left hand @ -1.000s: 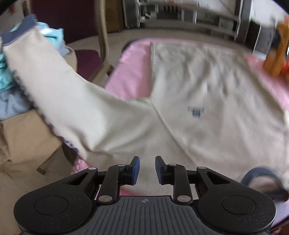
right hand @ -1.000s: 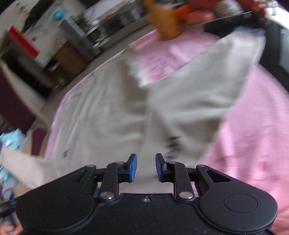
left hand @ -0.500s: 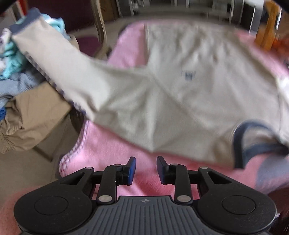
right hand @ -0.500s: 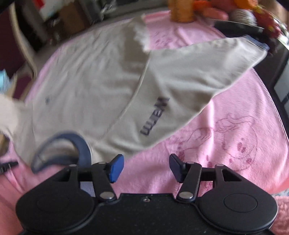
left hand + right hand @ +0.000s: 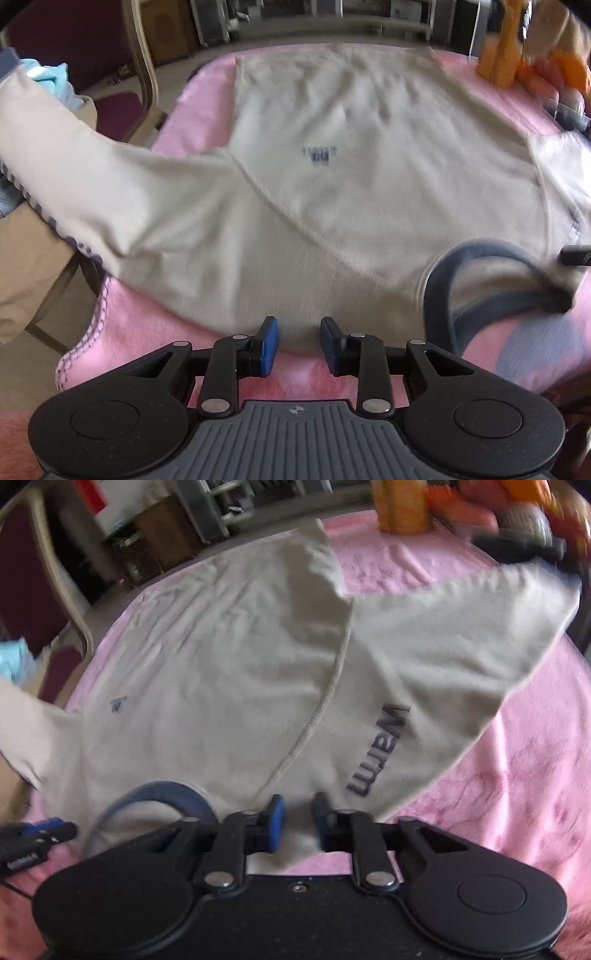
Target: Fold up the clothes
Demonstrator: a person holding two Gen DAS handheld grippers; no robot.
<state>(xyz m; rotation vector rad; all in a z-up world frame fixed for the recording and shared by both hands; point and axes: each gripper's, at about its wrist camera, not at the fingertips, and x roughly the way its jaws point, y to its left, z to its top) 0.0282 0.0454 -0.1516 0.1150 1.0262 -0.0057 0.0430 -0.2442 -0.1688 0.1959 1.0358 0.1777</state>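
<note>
A cream long-sleeved sweatshirt (image 5: 351, 177) with a dark blue collar (image 5: 480, 280) lies spread on a pink blanket (image 5: 147, 332). Its left sleeve (image 5: 74, 155) hangs off the table edge onto a chair. In the right wrist view the sweatshirt (image 5: 229, 672) shows its right sleeve (image 5: 461, 638), printed "Warm", lying out over the blanket (image 5: 517, 768). My left gripper (image 5: 298, 341) is slightly open at the shoulder hem, holding nothing. My right gripper (image 5: 298, 821) is narrowly open, its fingertips (image 5: 276, 812) over the hem beside the collar (image 5: 162, 794).
A chair (image 5: 140, 74) at the left holds a pile of clothes (image 5: 48, 81) and tan fabric (image 5: 26, 266). Orange toys (image 5: 517, 62) stand at the far right of the table; they also show in the right wrist view (image 5: 424, 506). Shelving stands behind.
Both grippers pulled back from the shoulders then moved in to the hem again. The right gripper opened wide half a second ago and has narrowed. The sweatshirt lies flatter.
</note>
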